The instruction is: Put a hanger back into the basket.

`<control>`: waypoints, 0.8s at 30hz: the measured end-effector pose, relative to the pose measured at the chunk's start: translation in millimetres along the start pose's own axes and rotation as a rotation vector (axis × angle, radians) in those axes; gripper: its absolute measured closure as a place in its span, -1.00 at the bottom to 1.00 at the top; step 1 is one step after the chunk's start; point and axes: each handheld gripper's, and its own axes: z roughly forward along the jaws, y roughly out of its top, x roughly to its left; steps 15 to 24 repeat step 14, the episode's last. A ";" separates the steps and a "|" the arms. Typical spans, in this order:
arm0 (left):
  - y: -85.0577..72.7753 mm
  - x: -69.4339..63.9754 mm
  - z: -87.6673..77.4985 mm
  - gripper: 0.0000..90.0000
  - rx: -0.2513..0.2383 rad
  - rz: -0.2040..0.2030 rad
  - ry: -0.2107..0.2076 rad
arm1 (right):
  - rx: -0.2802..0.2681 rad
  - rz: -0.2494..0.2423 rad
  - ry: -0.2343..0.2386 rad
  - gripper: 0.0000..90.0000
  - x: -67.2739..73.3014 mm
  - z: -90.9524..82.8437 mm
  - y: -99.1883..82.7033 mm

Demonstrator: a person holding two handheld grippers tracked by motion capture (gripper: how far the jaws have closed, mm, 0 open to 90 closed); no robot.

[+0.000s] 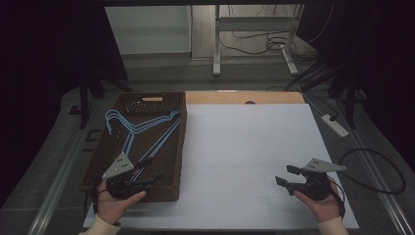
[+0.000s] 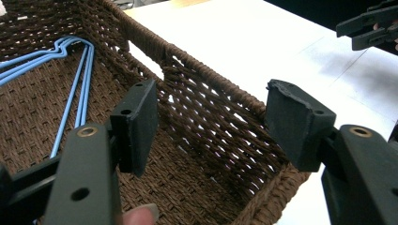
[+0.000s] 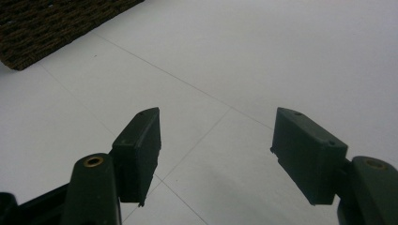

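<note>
Hangers [image 1: 142, 129] are all in the basket [image 1: 182, 142] at the left of the worktop [image 1: 244, 147], blue wire ones lying flat in an overlapping bunch, hooks toward the far left corner. Nothing has come out yet; the white sheet to the right is bare, so by my read you're at the very start of fetching one.

Your left gripper [image 1: 147, 177] sits over the near end of the basket, jaws spread wide w/ nothing between them. Your right gripper [image 1: 286, 176] hovers over the near right part of the worktop, well apart from the basket, jaws also released and holding nothing.

What's left, as I judge it: bring the left gripper down onto a hanger wire, clamp, lift it clear of the rim. Wires are thin and stacked, so you may snag more than one.

Views differ a bit. High view gives you the whole layout, both hands and the hanger hooks. Left gripper view [image 2: 211, 122] looks along the basket's right wall from inside: the woven floor between the jaws is bare, the hanger legs [image 2: 80, 93] lie off to the left of the left jaw, not yet lined up. It also catches the other gripper far right. Right gripper view [image 3: 216, 140] has plain white sheet between its jaws and just a basket corner [image 3: 47, 28] top left.
</note>
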 end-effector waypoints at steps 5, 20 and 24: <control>-1.7 1.7 1.4 -0.21 -0.008 -0.007 -0.002 | -0.012 -0.006 0.007 -0.25 0.1 0.1 0.7; -0.7 1.2 2.1 -0.23 -0.003 0.002 -0.001 | -0.016 -0.016 -0.004 -0.25 0.8 -0.4 1.4; -0.7 1.2 2.1 -0.23 -0.003 0.002 -0.001 | -0.016 -0.016 -0.004 -0.25 0.8 -0.4 1.4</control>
